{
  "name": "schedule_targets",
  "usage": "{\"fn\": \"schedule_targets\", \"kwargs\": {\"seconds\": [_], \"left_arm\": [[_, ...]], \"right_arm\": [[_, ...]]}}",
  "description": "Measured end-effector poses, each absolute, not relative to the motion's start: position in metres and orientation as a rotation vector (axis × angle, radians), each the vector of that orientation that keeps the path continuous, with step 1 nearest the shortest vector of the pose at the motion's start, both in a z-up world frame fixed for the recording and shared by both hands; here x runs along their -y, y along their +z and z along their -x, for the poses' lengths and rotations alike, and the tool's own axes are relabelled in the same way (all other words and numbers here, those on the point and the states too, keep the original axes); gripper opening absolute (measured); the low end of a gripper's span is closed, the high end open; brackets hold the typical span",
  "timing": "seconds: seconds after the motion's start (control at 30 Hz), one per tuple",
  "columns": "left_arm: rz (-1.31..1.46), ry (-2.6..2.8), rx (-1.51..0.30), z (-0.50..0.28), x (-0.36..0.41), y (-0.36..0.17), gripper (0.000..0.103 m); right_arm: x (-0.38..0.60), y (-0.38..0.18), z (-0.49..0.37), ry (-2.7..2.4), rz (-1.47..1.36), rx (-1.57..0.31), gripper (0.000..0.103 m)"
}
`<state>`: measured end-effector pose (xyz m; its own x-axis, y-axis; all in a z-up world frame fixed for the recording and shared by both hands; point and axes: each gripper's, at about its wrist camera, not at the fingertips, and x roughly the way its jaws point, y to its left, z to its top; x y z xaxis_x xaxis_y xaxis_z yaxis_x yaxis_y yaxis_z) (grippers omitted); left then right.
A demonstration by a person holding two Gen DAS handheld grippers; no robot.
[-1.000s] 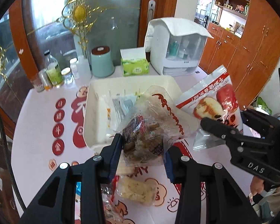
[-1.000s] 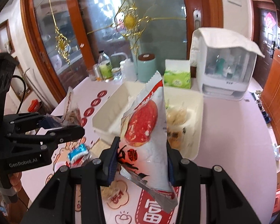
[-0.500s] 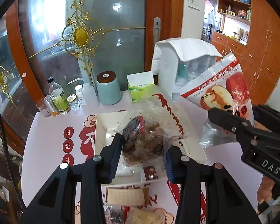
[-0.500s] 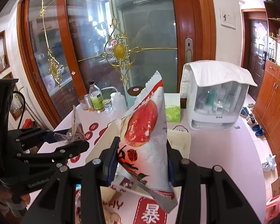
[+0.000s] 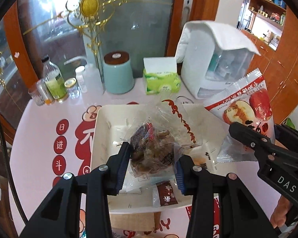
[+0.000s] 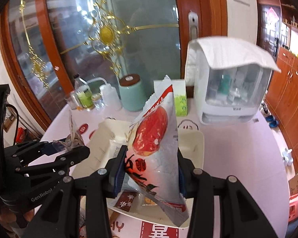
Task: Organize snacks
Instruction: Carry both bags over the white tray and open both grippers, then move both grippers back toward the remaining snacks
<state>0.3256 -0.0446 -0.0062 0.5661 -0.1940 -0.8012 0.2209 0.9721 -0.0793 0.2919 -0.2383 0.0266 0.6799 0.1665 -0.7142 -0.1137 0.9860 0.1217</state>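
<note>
While both tools are held over the white tray (image 5: 101,130), each is clamped on a packet. The left tool (image 5: 152,161) is closed on a clear bag of dark brown snacks (image 5: 152,148), pressed between its blue pads above the tray's middle. The right tool (image 6: 152,170) is closed on a white and red packet printed with red fruit (image 6: 155,142), held upright above the tray's near part. Small wrapped snacks, among them a brown sachet (image 5: 166,196), are seen lying in the tray. On the surface (image 5: 39,138) beyond the tray, a teal canister (image 5: 118,73), a green tissue box (image 5: 162,79) and bottles (image 5: 53,81) are noted along the far edge.
</note>
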Motion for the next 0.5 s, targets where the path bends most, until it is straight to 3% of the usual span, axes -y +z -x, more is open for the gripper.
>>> {"fn": "schedule_targets", "kwargs": {"seconds": [0.17, 0.27, 0.5], "left_arm": [[-0.022, -0.215, -0.978, -0.346, 0.046, -0.036, 0.044], [-0.029, -0.175, -0.997, -0.355, 0.048, -0.051, 0.085], [-0.055, -0.146, -1.027, -0.366, 0.046, -0.076, 0.088]], "right_arm": [[0.239, -0.003, -0.315, 0.114, -0.074, -0.878, 0.046], [0.239, -0.021, -0.327, 0.118, -0.098, -0.933, 0.048], [0.239, -0.047, -0.337, 0.069, -0.093, -0.979, 0.057]]}}
